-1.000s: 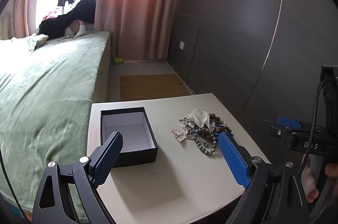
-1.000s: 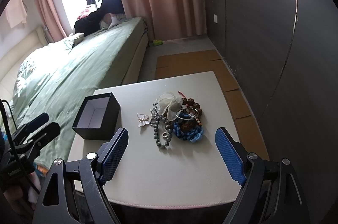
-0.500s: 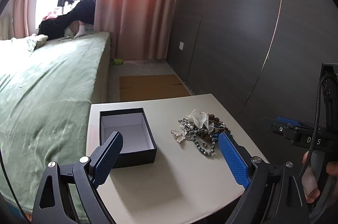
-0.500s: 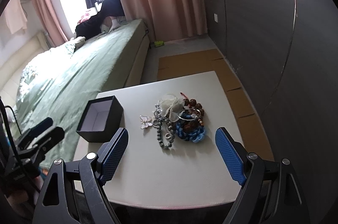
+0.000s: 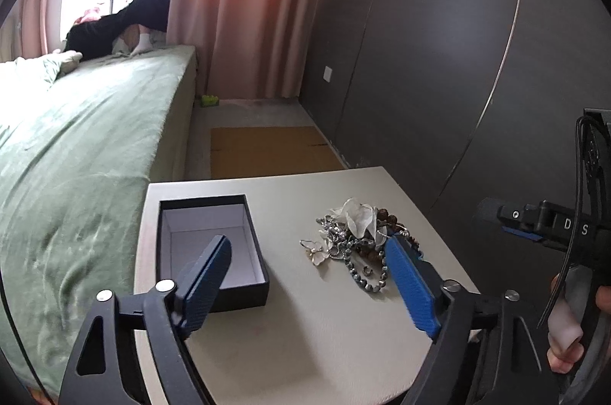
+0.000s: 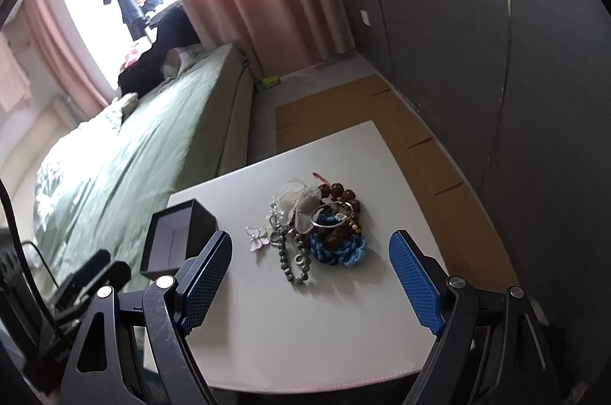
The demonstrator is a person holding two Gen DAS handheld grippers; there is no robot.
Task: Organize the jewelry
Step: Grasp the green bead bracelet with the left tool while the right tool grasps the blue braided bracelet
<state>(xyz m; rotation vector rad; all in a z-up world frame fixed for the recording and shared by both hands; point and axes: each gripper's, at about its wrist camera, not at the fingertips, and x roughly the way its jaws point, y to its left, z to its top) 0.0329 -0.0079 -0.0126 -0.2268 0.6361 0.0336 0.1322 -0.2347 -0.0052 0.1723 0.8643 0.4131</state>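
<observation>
While your left gripper (image 5: 309, 284) narrows on nothing and right gripper (image 6: 311, 277) gapes, approach jewelry pile (image 6: 319, 231) mid-frame; box (image 5: 208, 244) waits lower left

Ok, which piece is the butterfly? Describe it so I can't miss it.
On the white table, look at the jewelry pile beside the black box. The butterfly lies at the pile's edge nearest the box: a flat, pale, winged charm, unlike the round beads and the blue chain next to it.
</observation>
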